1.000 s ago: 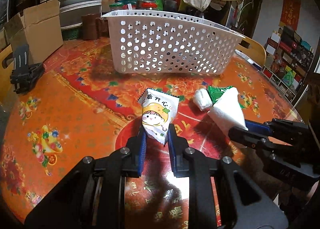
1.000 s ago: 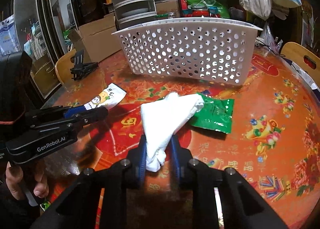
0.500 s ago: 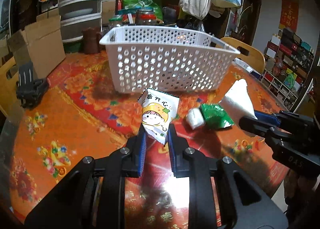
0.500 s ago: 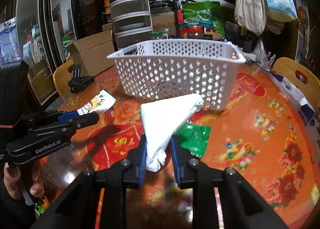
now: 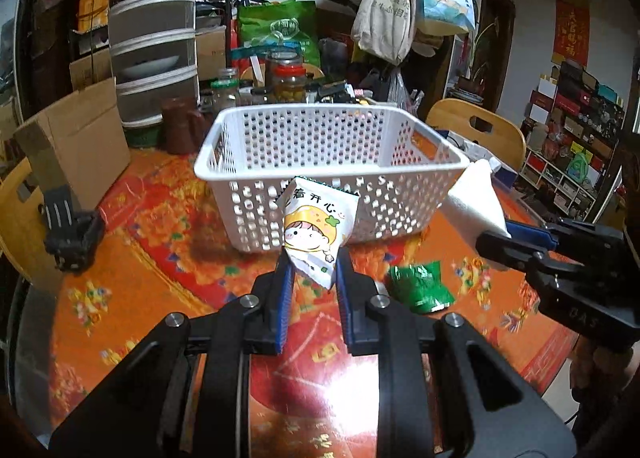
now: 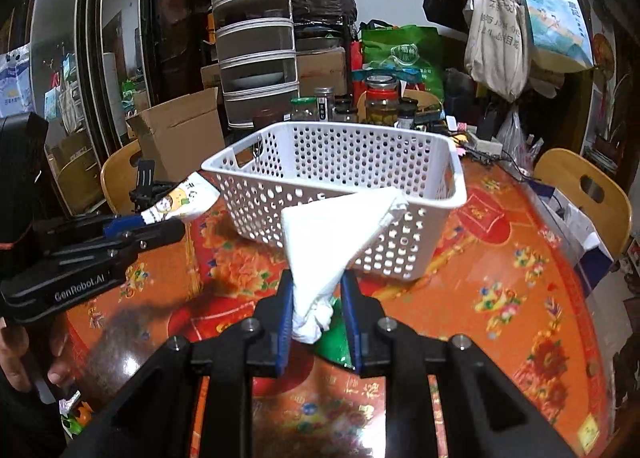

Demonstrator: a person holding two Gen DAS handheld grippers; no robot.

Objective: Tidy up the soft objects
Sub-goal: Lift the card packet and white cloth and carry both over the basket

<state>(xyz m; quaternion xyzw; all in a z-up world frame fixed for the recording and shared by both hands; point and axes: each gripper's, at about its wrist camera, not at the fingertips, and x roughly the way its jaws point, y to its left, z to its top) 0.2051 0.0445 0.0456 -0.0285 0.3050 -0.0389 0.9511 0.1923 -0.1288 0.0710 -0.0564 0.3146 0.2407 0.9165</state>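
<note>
The left gripper (image 5: 311, 278) has its fingers closed on the lower corner of a cartoon snack packet (image 5: 318, 226), and the right gripper (image 6: 317, 304) pinches the knotted end of a white plastic bag (image 6: 336, 238). Both hang light and limp, raised off the surface just short of the white basket (image 5: 320, 150) ahead. A green packet (image 5: 420, 284) lies below, right of the left fingers; it looks crinkly and slippery, best nipped at an edge seam.

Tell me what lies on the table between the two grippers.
A green packet, on the table between the left gripper and right gripper, in the left wrist view.
</note>
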